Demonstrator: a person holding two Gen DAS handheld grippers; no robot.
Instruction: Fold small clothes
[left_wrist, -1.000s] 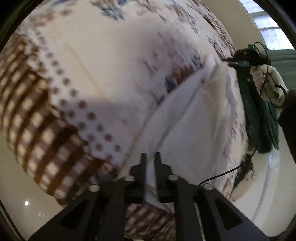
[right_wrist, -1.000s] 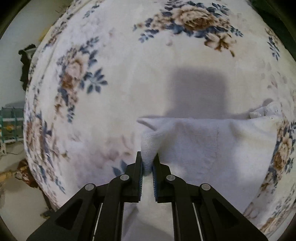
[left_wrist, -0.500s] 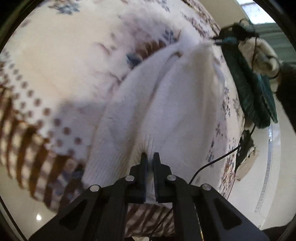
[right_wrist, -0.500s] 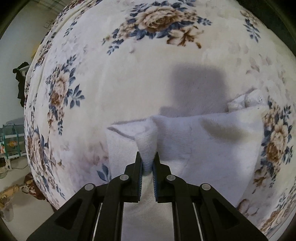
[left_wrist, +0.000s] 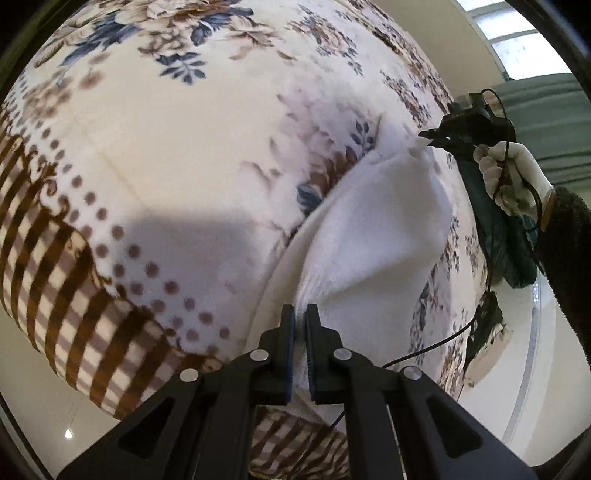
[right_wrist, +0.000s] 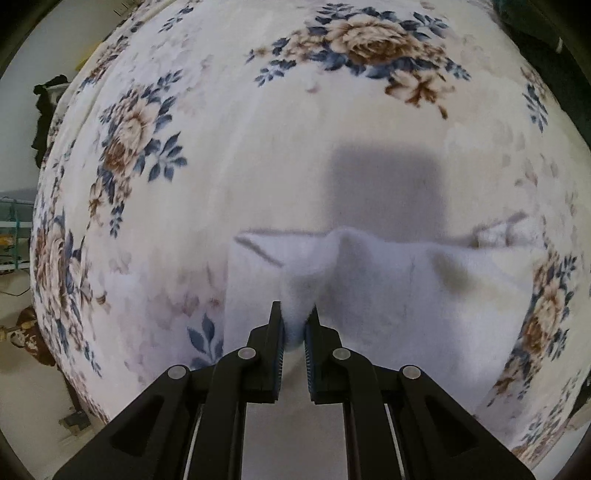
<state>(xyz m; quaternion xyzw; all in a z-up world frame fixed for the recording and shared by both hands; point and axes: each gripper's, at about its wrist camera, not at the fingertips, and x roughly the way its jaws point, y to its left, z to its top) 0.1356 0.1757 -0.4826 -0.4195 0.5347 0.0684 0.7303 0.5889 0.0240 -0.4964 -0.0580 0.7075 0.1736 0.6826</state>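
The white cloth (left_wrist: 369, 240) lies on a bed covered by a flowery blanket (left_wrist: 184, 147). It is a small, soft, fluffy piece. What kind of garment it is cannot be told from here.

The left hand-held gripper (left_wrist: 301, 317) is pressed together on one edge of the cloth, and a thin bit of white fabric shows between its tips. The right hand-held gripper (right_wrist: 296, 321) is pinching a bunched-up corner of the same cloth (right_wrist: 388, 295). In the left wrist view, a gloved hand (left_wrist: 511, 177) holds that right hand-held gripper at the far end of the cloth.

So both ends are held, and the cloth sags a little between them, partly raised off the blanket. One layer looks like it is lying over another near the right hand-held gripper, so a first fold may be started. That is only a guess, because the cloth is wrinkled there.

The folding is not finished. The held edge still needs to be laid down flat, lined up with the other edge, and let go. The cloth may need one more fold after that.
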